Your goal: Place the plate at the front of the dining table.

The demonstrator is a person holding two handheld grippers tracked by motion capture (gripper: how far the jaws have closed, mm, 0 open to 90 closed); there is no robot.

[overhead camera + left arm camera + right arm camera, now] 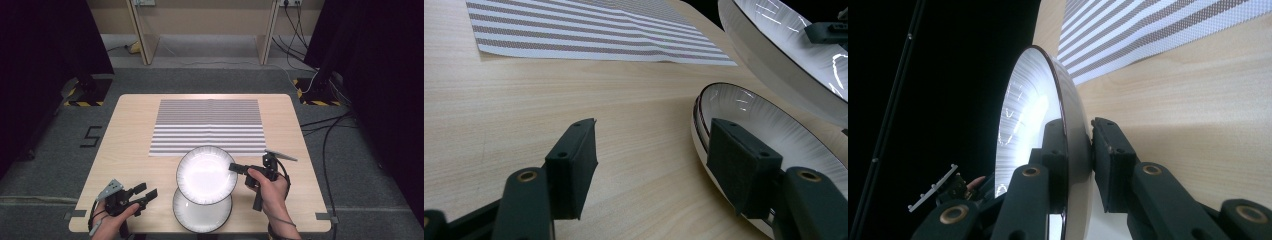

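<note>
Pinching the rim of the upper plate (206, 174), the right gripper (234, 168) holds it lifted over a second plate (201, 214) on the table (130, 145), both plates bare, striped mat (209, 126) beyond, left gripper (145, 194) spread wide, just left of the lower plate.

Pale wooden table (135, 145) — striped mat (208, 126) flat on it, white plate (200, 216) near the front edge.

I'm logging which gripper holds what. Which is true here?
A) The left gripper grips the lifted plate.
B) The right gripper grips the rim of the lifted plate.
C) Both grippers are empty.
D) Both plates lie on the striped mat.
B: the right gripper is clamped on the rim of the lifted plate, while the left gripper sits open and empty.
</note>
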